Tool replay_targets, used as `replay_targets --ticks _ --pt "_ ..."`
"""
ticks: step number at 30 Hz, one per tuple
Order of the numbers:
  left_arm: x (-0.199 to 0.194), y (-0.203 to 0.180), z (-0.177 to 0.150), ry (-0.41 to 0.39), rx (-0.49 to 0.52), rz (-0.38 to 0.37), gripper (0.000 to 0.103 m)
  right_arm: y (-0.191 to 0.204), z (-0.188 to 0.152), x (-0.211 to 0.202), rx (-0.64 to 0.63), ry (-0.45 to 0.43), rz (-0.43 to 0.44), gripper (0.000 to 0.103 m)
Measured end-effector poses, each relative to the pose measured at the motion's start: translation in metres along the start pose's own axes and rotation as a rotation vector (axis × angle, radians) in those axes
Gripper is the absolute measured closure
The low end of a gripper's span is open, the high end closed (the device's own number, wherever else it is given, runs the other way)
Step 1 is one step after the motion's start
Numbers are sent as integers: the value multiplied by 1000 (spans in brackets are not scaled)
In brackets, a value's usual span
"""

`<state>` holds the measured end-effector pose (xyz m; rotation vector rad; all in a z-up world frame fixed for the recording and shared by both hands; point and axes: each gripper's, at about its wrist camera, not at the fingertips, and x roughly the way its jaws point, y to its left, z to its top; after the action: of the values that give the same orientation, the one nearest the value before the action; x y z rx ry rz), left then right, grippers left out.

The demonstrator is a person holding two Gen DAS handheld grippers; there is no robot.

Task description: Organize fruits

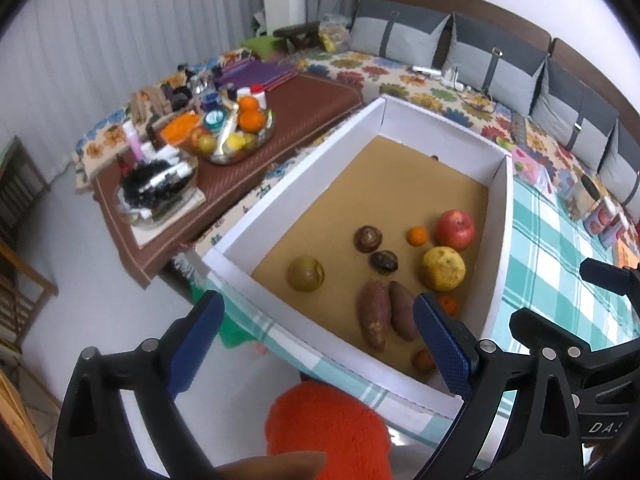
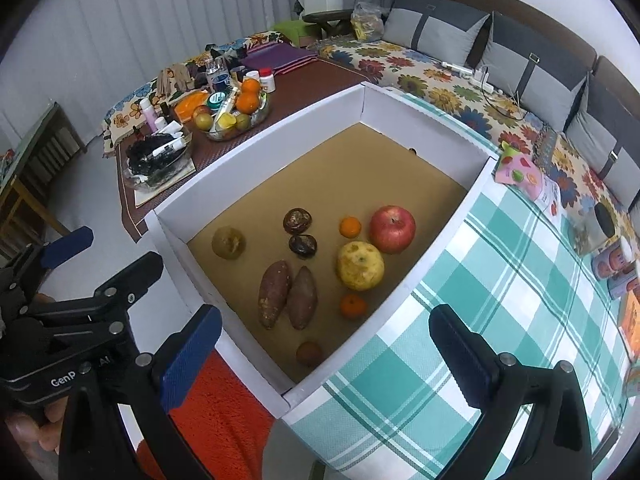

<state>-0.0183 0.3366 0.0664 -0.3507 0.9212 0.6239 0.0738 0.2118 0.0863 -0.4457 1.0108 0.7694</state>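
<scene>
A white box (image 2: 256,152) with a brown floor holds the fruit: a red apple (image 2: 392,229), a yellow pear-like fruit (image 2: 360,266), two sweet potatoes (image 2: 274,294) side by side, small oranges (image 2: 350,227), two dark round fruits (image 2: 297,221) and a dull green one (image 2: 228,242). My right gripper (image 2: 324,314) hangs open above the box's near corner, holding nothing. In the left wrist view my left gripper (image 1: 316,300) stands wide open over the box's near wall (image 1: 304,184), also with nothing in it. The sweet potatoes (image 1: 374,314) lie just beyond its right finger.
The box sits on a green checked cloth (image 2: 480,280). A glass bowl of oranges and other fruit (image 2: 236,114) stands on a cluttered brown table to the left. An orange rug (image 1: 328,432) lies below. A flowered sofa with grey cushions (image 2: 432,32) runs behind.
</scene>
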Motion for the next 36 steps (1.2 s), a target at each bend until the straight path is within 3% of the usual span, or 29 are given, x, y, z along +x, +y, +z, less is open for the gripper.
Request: replay_targets --ticks 36 --pt "17 13 1 60 -28 5 6 1 -5 15 -5 29 -22 0"
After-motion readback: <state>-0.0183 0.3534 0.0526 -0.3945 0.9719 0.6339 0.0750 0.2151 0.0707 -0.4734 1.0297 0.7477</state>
